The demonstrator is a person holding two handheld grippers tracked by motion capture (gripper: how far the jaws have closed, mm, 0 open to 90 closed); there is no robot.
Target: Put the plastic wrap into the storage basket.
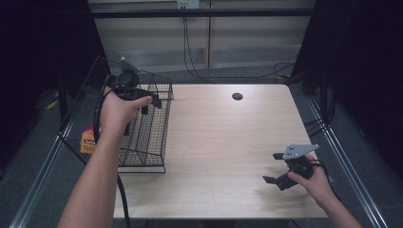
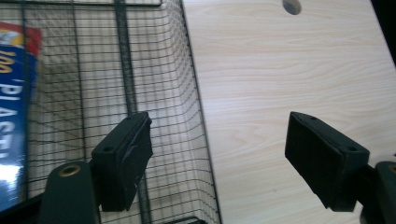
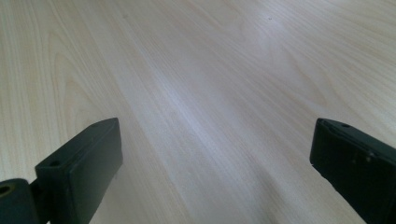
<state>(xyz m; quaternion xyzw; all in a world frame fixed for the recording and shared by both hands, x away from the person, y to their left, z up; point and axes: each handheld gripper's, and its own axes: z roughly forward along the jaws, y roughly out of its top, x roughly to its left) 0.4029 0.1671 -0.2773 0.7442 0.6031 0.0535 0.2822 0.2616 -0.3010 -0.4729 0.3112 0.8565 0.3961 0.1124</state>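
Wire-mesh basket [image 1: 142, 137] stands at the table's [image 1: 223, 142] left edge; a boxed item with blue and red print [image 2: 14, 102] lies inside along its far-left wall. The left gripper [image 1: 151, 103] hangs over the basket's right rim, jaws wide and empty (one over mesh, one over wood). The right gripper [image 1: 275, 167], also wide open, rests low near the table's right front. Judged step: approach; next, shift left and descend onto the box.

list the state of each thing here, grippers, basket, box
left gripper: open, fingers apart, straddling the basket's wall
right gripper: open, holding nothing, low over the table
wire basket: upright at the table's left edge
box: lying in the basket
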